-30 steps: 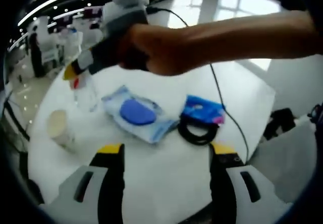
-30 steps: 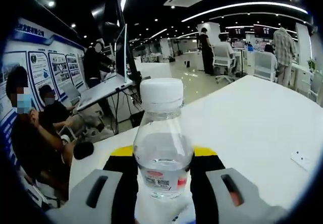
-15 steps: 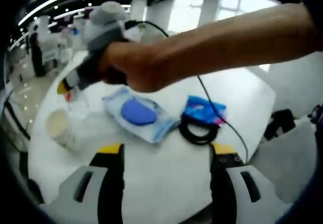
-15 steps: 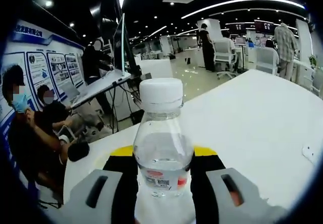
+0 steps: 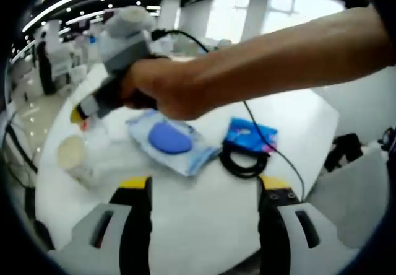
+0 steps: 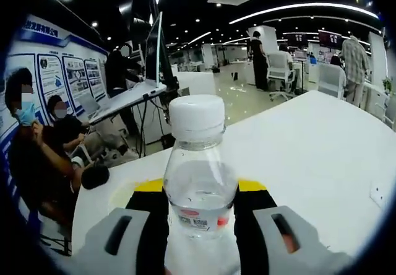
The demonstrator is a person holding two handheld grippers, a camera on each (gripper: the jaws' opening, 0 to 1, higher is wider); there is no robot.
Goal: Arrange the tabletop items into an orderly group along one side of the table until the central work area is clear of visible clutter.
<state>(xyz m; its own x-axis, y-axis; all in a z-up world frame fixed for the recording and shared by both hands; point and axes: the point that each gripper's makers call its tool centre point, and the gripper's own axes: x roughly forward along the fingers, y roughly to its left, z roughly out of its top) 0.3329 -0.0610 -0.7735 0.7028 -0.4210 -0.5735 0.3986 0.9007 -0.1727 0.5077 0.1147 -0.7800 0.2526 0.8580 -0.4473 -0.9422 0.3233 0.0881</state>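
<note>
Across the left gripper view, the white table carries a pale paper cup at the left, a blue wipes pack in the middle, and a small blue packet lying against a black ring at the right. The left gripper hangs above bare table with its jaws spread and nothing between them. Over the cup corner, a person's hand carries the right gripper with the clear bottle, though blur hides how near the bottle's base is to the table.

From the right gripper view, the right gripper has its jaws pinching the bottle at its labelled body, white cap upright above them. The bottle looks nearly full, so probably heavy for its size, smooth and a little squeezable; the mid-body grip seems sound. The cup would likely crush easily, the wipes pack is soft and flat.
</note>
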